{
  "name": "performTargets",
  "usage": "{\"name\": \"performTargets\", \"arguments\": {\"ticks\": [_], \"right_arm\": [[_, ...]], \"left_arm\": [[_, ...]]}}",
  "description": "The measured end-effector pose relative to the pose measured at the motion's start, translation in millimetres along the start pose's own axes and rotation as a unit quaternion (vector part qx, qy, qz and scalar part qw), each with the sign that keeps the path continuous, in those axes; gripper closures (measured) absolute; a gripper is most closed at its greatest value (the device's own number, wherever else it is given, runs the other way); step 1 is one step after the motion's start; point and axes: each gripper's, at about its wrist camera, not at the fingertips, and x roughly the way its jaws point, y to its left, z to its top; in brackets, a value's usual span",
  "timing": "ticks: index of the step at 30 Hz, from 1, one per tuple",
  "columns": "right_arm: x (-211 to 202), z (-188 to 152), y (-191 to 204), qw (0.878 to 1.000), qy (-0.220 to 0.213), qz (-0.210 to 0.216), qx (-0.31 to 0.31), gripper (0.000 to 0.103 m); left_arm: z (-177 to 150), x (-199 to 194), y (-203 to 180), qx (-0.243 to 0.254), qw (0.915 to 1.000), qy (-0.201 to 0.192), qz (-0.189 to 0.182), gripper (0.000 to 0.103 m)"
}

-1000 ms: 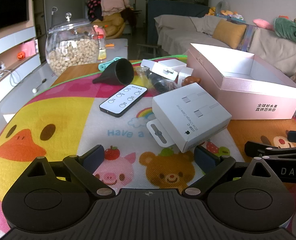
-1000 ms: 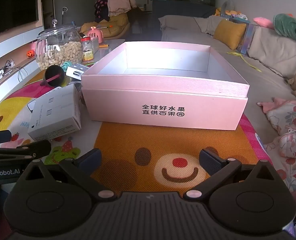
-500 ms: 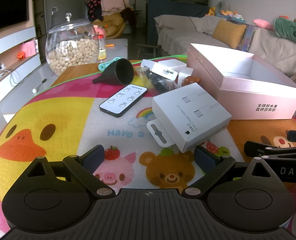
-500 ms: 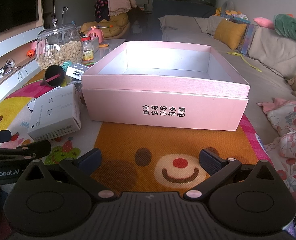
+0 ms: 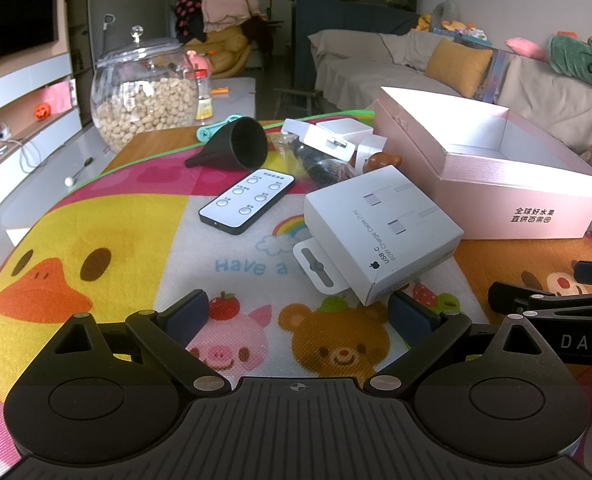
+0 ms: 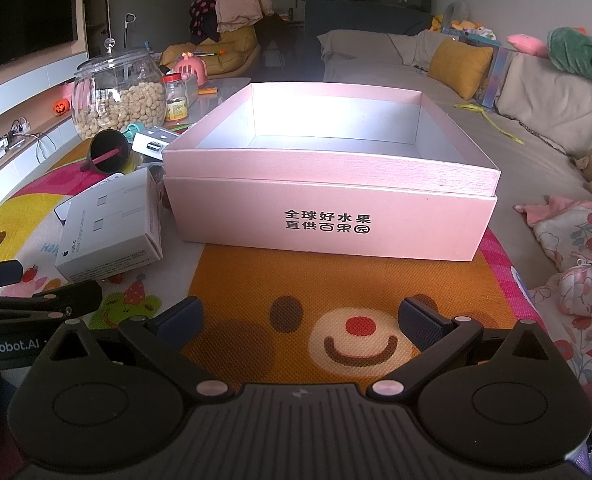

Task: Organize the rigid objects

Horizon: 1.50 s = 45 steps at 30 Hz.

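Note:
An open pink box (image 6: 328, 216) stands on the cartoon mat, straight ahead of my right gripper (image 6: 302, 318), which is open and empty. The box also shows in the left wrist view (image 5: 508, 196) at the right. My left gripper (image 5: 300, 310) is open and empty, just short of a white USB-C cable box (image 5: 376, 232), also seen in the right wrist view (image 6: 111, 224). Beyond it lie a remote control (image 5: 247, 202), a black funnel (image 5: 239, 144), a white adapter box (image 5: 332, 136), a dark bagged item (image 5: 320, 162) and a small brown bear figure (image 5: 380, 160).
A glass jar of nuts (image 5: 143, 96) stands at the back left beyond the mat (image 5: 95, 220). The right gripper's body (image 5: 556, 308) juts in at the left view's right edge. A sofa with cushions (image 6: 496, 92) runs along the right. Patterned cloth (image 6: 576, 248) lies right of the mat.

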Motion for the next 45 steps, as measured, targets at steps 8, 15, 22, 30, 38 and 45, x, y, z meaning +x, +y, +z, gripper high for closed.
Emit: {"name": "performTargets", "arguments": {"ticks": [8, 15, 22, 30, 38, 45], "right_arm": [[-0.1, 0.0, -0.1, 1.0, 0.0, 0.0, 0.0, 0.0], [-0.2, 0.7, -1.3, 1.0, 0.001, 0.002, 0.002, 0.0], [2.4, 8.7, -3.0, 0.999, 0.031, 0.01, -0.005, 0.0], [5.5, 11.1, -0.9, 0.999, 0.047, 0.012, -0.017, 0.0], [-2.9, 8.2, 0.5, 0.998, 0.036, 0.043, -0.031, 0.004], [-44.4, 22.0, 0.9, 0.992, -0.125, -0.007, -0.014, 0.007]], "left_arm": [[0.0, 0.0, 0.0, 0.0, 1.0, 0.0, 0.0, 0.003], [0.0, 0.0, 0.1, 0.0, 1.0, 0.0, 0.0, 0.003], [0.0, 0.0, 0.0, 0.0, 1.0, 0.0, 0.0, 0.003], [0.1, 0.0, 0.0, 0.0, 1.0, 0.0, 0.0, 0.004], [8.4, -19.3, 29.0, -0.032, 0.9983, -0.025, -0.042, 0.006], [79.2, -9.9, 100.7, -0.136, 0.9869, -0.057, -0.066, 0.008]]}}
